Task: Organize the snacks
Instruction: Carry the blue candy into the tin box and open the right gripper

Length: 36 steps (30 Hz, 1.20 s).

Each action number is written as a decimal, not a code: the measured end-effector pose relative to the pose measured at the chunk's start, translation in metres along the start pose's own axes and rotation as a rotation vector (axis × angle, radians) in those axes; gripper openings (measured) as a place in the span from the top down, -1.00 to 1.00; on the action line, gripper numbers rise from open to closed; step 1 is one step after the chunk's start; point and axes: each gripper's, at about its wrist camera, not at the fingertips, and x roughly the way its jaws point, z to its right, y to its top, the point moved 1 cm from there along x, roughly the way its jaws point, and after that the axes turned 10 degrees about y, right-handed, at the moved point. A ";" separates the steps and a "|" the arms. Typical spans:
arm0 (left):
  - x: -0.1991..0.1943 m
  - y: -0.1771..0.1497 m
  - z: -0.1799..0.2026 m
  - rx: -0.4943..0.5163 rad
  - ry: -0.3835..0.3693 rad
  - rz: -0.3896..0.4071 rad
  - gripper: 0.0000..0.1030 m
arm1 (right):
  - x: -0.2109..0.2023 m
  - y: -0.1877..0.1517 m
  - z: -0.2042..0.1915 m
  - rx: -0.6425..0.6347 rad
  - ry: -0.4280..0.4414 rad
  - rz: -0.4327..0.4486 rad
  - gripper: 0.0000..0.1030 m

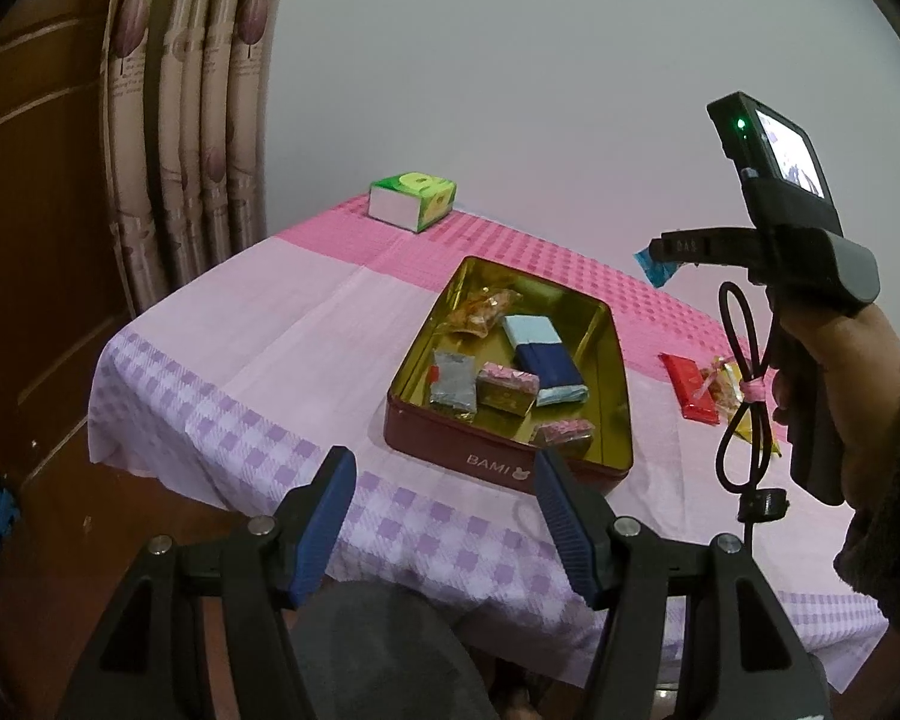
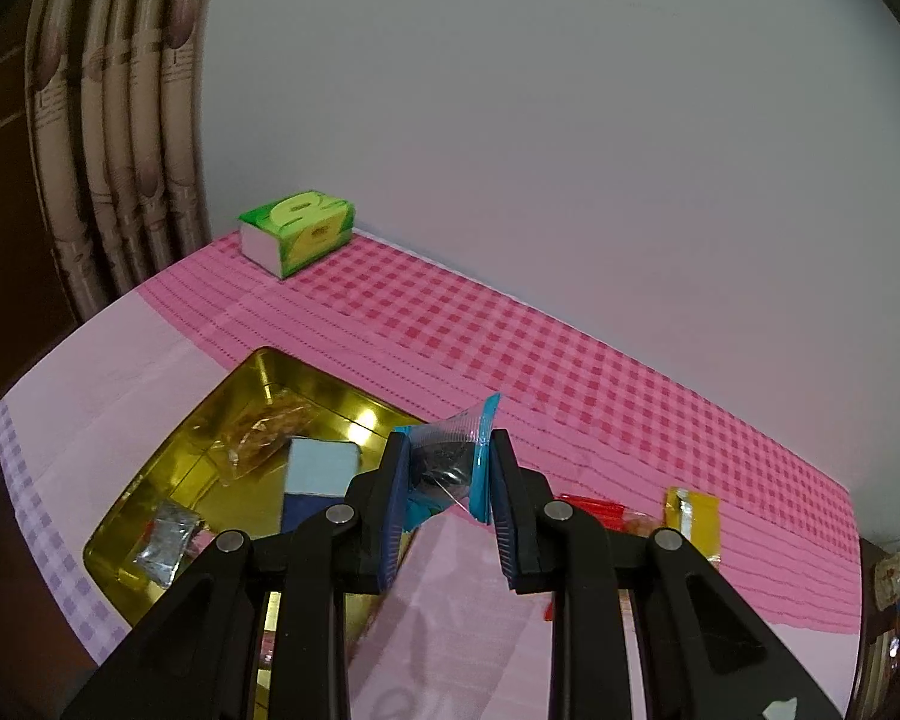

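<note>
Patience now: my right gripper (image 2: 447, 468), jaws pinched on the crinkly blue plastic snack packet (image 2: 450, 456), hangs just beside the open gold-lined red tin (image 1: 600, 330); I release over bare floor (left gripper (image 1: 444, 516) half-open, empty).

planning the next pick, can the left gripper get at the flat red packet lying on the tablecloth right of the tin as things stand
Probably not directly. The left gripper is open and empty, but the right hand and its dangling black cable hang in front of the flat red packet, right of the gold-lined tin.
</note>
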 end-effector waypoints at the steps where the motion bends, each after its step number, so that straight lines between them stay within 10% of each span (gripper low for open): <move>1: 0.000 0.000 -0.001 -0.002 0.000 -0.002 -0.23 | 0.000 0.000 -0.002 -0.003 0.004 -0.001 0.55; 36: 0.020 -0.001 -0.008 -0.035 0.006 -0.074 -0.22 | 0.084 -0.025 -0.096 -0.111 0.203 -0.166 0.53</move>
